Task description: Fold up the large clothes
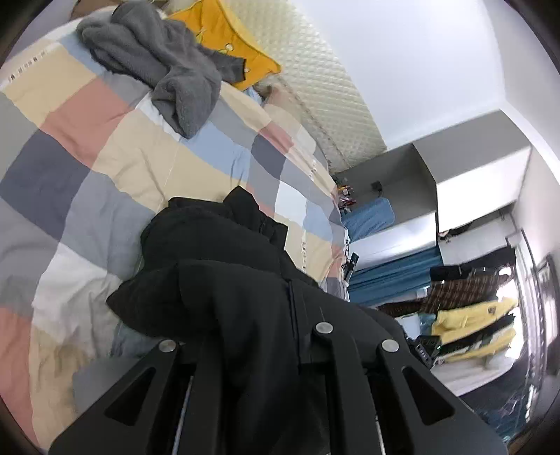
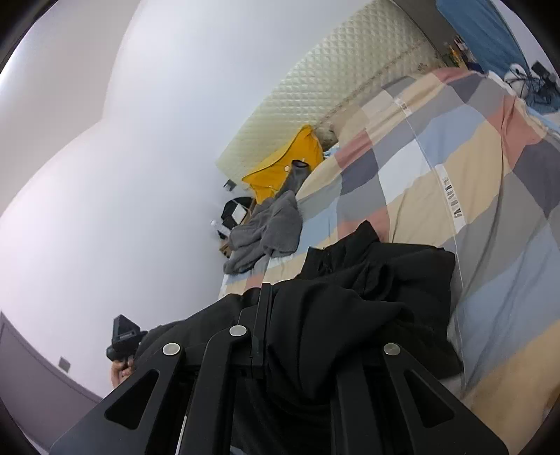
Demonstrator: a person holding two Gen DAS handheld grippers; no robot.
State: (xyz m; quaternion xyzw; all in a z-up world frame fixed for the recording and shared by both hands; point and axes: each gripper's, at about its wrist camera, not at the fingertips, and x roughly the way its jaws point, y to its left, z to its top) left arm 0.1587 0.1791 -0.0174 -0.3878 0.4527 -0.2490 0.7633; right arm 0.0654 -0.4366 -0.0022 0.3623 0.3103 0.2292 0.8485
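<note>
**Black garment draped over both grippers, above the bed**

Left hand-held gripper [image 1: 276,315]: black garment [image 1: 217,273] bunched between and over its fingers at lower centre; grip appears closed on the fabric. Right hand-held gripper [image 2: 280,336]: same, garment [image 2: 367,297] covers the fingers. Grey fleece [image 1: 157,59] and yellow jacket [image 1: 227,31] lie upper left on the checked bed cover [image 1: 105,147].

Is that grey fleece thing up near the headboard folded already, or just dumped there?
Just dumped. The grey fleece lies crumpled in loose, uneven bunches on the checked quilt, partly over a yellow garment.
</note>
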